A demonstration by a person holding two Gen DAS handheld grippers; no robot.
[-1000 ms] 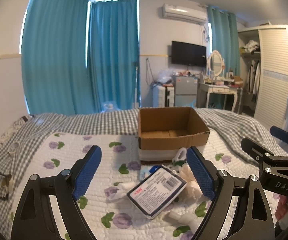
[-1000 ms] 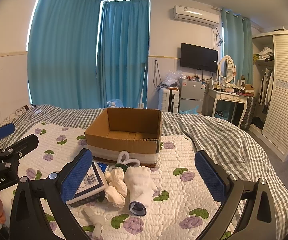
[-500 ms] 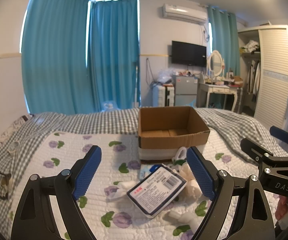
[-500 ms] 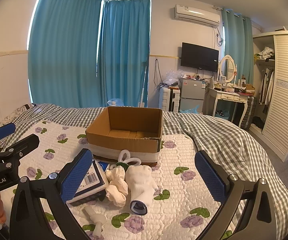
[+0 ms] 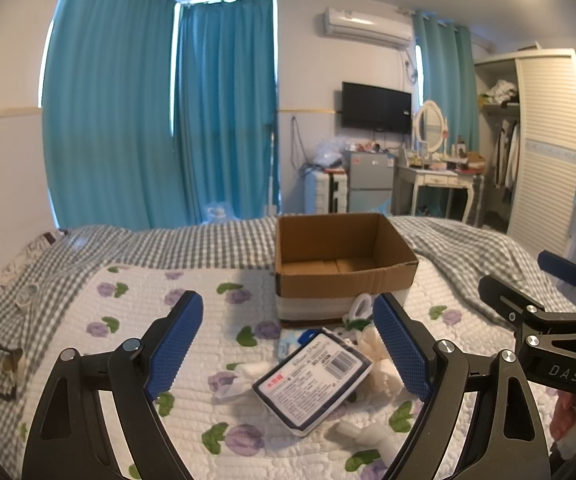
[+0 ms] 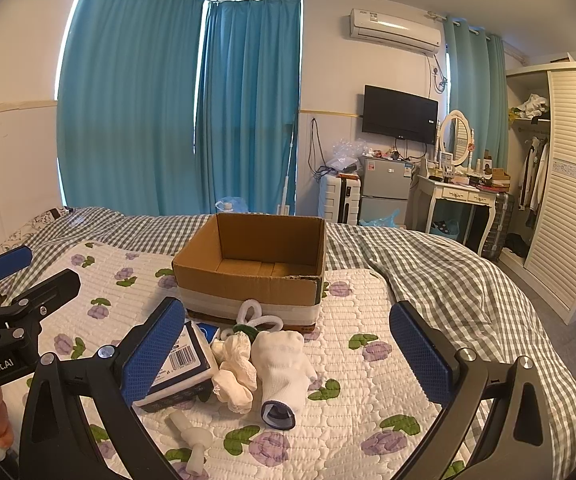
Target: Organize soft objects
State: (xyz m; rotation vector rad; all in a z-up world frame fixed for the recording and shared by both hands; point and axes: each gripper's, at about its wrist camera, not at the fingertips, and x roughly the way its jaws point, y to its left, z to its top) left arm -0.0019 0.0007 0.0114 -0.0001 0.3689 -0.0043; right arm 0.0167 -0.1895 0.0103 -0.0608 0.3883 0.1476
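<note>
Both the left gripper (image 5: 288, 344) and right gripper (image 6: 288, 354) hover released above the bed (image 6: 368, 408). Near them lie a tissue pack (image 5: 314, 380), 2 white socks (image 6: 281, 364). Farther sits the empty cardboard box (image 6: 249, 280).

teal curtains (image 6: 175, 112) | wall TV (image 6: 400, 114) (off) | air conditioner (image 6: 394, 30) | dressing table (image 6: 458, 196) | wardrobe (image 6: 572, 184)

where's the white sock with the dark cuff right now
In the right wrist view the white sock lies on the floral quilt in front of the cardboard box, just right of the cream lacy cloth, dark cuff toward the camera.
</note>
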